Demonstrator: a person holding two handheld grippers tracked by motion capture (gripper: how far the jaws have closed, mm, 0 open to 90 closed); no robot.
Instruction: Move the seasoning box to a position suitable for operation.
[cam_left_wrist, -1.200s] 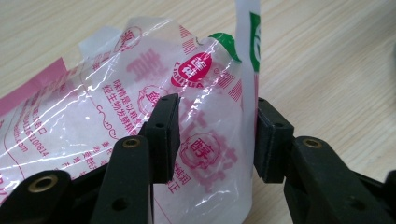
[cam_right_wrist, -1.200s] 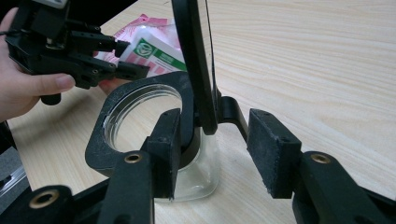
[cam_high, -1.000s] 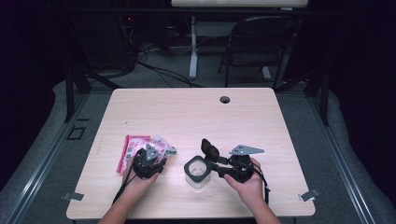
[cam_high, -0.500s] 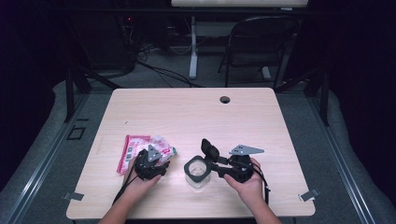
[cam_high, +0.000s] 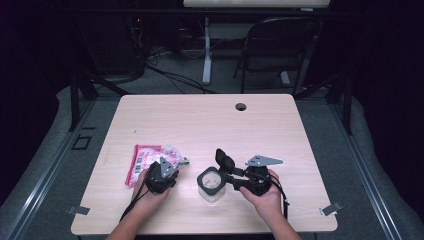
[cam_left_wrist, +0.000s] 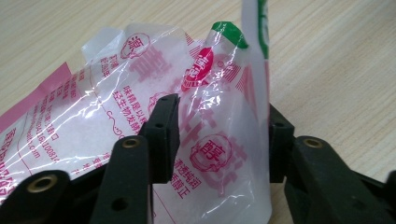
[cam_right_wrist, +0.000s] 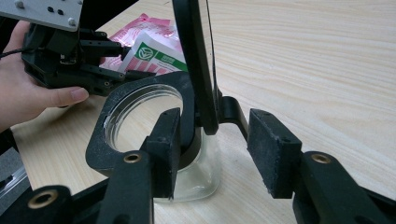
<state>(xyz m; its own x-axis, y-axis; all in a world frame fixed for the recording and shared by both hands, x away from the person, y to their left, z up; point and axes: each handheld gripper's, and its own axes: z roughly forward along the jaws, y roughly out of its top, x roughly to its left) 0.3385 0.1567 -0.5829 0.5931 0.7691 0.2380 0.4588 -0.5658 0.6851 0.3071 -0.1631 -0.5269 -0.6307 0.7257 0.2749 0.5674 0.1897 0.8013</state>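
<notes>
We find a clear glass jar standing upright on the table, its black-collared mouth open and its hinged lid raised. We see nothing inside the jar. The right gripper sits at the jar's hinge side; its jaws stand apart, one pad against the collar, the other clear of it. Well to the left of the jar lies a crinkled sachet printed in pink. The left gripper has just been closing its jaws, the sachet between them; whether both pads press it we cannot tell
</notes>
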